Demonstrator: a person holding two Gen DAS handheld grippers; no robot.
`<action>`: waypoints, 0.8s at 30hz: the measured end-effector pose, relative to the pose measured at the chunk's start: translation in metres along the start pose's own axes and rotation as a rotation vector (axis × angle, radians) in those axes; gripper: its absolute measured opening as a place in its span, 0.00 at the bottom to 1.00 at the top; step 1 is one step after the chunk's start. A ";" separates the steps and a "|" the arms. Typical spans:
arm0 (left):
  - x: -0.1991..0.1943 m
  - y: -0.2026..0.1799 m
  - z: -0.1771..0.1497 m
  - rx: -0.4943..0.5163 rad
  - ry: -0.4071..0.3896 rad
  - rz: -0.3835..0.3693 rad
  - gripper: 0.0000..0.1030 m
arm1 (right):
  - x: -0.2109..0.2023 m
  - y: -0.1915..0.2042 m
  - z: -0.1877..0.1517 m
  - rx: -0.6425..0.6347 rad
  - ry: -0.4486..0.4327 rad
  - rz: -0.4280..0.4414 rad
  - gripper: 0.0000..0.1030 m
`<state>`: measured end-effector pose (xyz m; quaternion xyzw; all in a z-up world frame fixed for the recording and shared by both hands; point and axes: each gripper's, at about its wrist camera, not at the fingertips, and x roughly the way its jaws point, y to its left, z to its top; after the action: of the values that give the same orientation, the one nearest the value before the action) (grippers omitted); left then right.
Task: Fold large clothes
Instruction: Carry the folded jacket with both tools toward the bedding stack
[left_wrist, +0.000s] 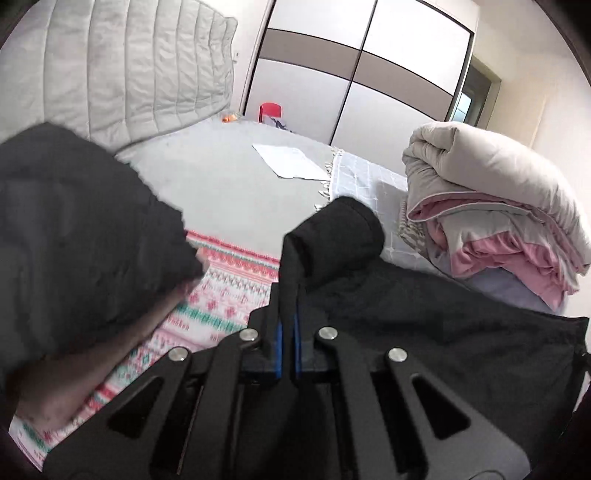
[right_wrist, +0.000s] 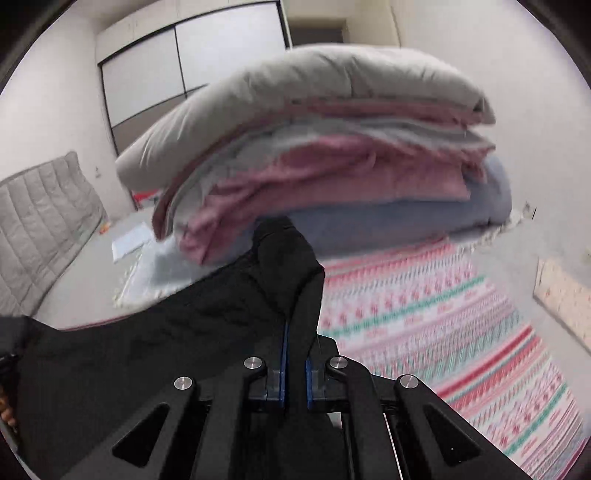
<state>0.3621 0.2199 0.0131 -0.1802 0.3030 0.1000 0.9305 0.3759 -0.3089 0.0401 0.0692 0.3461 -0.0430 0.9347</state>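
A large black garment (left_wrist: 424, 314) hangs between my two grippers above the bed. My left gripper (left_wrist: 289, 332) is shut on a bunched edge of it, which sticks up past the blue pads. More black cloth (left_wrist: 74, 229) hangs at the left of that view. In the right wrist view the black garment (right_wrist: 166, 332) stretches away to the left, and my right gripper (right_wrist: 295, 354) is shut on another bunched edge of it. A red, white and green patterned blanket (right_wrist: 424, 314) lies on the bed under the garment; it also shows in the left wrist view (left_wrist: 229, 288).
A stack of folded grey and pink quilts (right_wrist: 332, 147) stands on the bed just behind the garment; it also shows in the left wrist view (left_wrist: 498, 206). A padded grey headboard (left_wrist: 129, 74), a white paper (left_wrist: 291, 160) on the grey sheet and wardrobe doors (left_wrist: 351, 74) lie beyond.
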 end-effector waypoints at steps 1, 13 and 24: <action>0.013 -0.008 -0.002 0.028 0.010 0.023 0.05 | 0.011 0.000 0.001 0.004 0.015 -0.028 0.06; 0.150 0.007 -0.075 0.022 0.178 0.165 0.07 | 0.181 -0.008 -0.089 0.076 0.236 -0.180 0.06; 0.080 0.039 -0.051 -0.130 0.183 0.011 0.29 | 0.130 -0.037 -0.072 0.256 0.208 -0.214 0.55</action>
<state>0.3873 0.2416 -0.0836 -0.2469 0.3803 0.1076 0.8848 0.4234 -0.3384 -0.1024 0.1543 0.4378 -0.1785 0.8675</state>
